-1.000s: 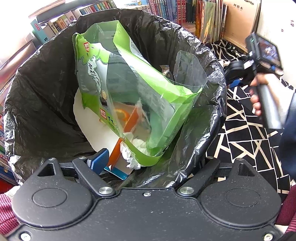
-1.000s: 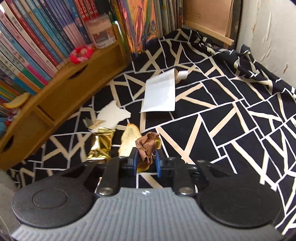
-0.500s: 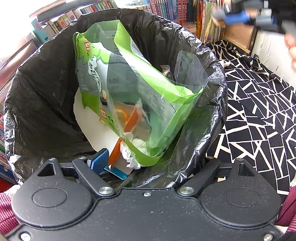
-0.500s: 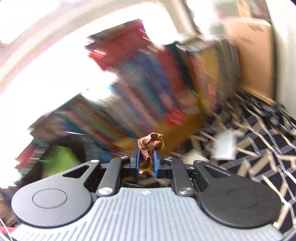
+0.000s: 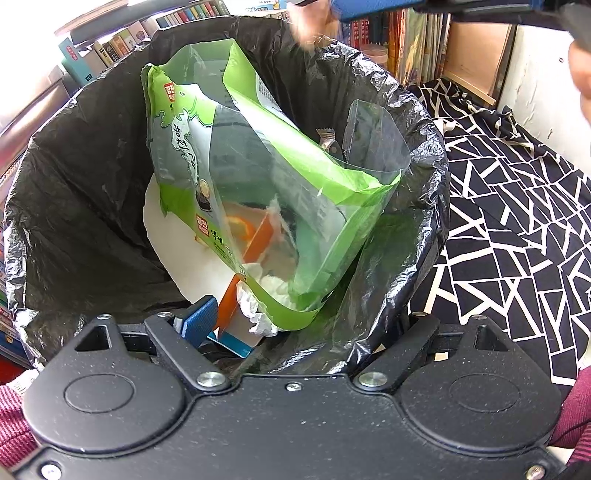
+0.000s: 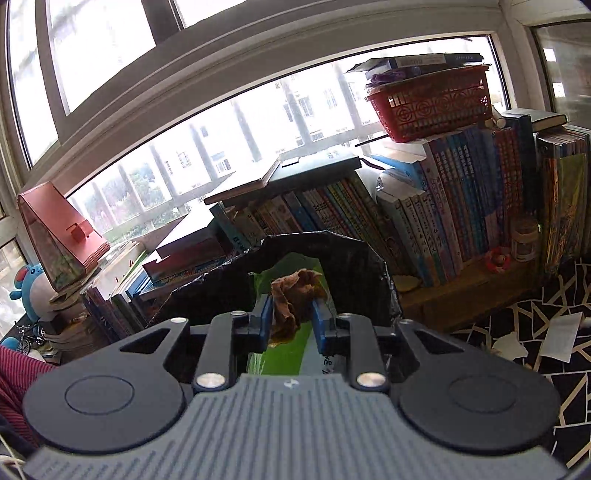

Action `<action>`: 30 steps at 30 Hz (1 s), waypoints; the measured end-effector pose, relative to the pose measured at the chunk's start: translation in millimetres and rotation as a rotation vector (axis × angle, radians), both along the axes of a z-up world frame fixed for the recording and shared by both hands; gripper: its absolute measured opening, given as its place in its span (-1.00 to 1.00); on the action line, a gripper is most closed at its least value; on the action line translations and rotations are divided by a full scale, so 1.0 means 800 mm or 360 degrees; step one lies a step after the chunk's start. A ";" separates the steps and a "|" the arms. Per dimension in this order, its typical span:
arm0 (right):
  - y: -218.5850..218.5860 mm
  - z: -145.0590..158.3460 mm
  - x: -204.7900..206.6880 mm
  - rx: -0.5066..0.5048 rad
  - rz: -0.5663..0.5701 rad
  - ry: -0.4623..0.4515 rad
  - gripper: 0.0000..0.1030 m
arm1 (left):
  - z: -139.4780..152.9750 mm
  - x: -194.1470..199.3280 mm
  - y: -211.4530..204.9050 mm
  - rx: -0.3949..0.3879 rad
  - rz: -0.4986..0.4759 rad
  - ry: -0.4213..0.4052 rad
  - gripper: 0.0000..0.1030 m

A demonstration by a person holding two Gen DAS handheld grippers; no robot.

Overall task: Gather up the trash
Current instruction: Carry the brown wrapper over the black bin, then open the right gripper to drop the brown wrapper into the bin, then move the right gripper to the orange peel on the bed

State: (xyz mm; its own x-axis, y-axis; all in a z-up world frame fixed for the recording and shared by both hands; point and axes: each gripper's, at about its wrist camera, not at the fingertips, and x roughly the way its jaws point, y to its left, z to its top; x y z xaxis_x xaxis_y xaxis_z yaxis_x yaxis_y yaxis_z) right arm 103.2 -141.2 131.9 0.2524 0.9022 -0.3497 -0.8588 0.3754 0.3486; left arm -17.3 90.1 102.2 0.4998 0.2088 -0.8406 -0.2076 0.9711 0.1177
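Black-lined trash bin (image 5: 92,177) already holds green snack bag (image 5: 258,184) etc. Right gripper (image 6: 291,317), jaws opening, crumpled brown wrapper (image 6: 293,295) between, prob. dropping. Left gripper (image 5: 295,325) jaws apart, astride bin rim. Paper scraps (image 6: 561,336) left on floor.

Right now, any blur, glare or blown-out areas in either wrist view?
Left wrist view: sharp on the green plastic bag in the black bin liner; the right gripper at the top edge is motion-blurred, top-left corner blown out. Right wrist view: sharp, windows overexposed, crumpled brown scrap between opening jaws, strong fisheye bending.
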 end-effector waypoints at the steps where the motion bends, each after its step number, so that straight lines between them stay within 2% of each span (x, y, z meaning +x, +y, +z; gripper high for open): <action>1: -0.002 -0.003 0.001 0.0003 0.0000 0.0013 0.01 | 0.000 0.000 0.000 0.0001 -0.0002 0.0000 0.67; 4: -0.004 -0.004 0.004 0.0014 -0.0009 0.0017 0.17 | 0.000 0.000 0.000 -0.0001 -0.0003 -0.0002 0.67; 9: -0.008 -0.005 0.013 0.0026 -0.0066 0.0019 0.20 | 0.000 0.000 0.000 -0.0001 -0.0003 -0.0003 0.67; 12: -0.015 -0.008 0.026 0.0028 -0.0162 0.0024 0.22 | 0.000 0.000 0.000 -0.0001 -0.0004 -0.0003 0.67; 17: -0.032 -0.029 0.069 -0.0024 -0.0437 0.0066 0.23 | 0.000 0.000 0.000 -0.0002 -0.0003 -0.0002 0.67; 21: -0.042 -0.075 0.118 -0.0192 -0.0695 0.0210 0.23 | 0.001 0.000 -0.001 -0.0004 -0.0003 0.0002 0.67; 25: -0.040 -0.138 0.157 -0.0414 -0.0865 0.0302 0.23 | -0.001 0.000 -0.001 -0.0011 -0.0010 0.0006 0.67; 30: -0.030 -0.206 0.176 -0.0628 -0.0936 0.0284 0.23 | -0.002 0.000 -0.001 -0.0014 -0.0011 0.0010 0.67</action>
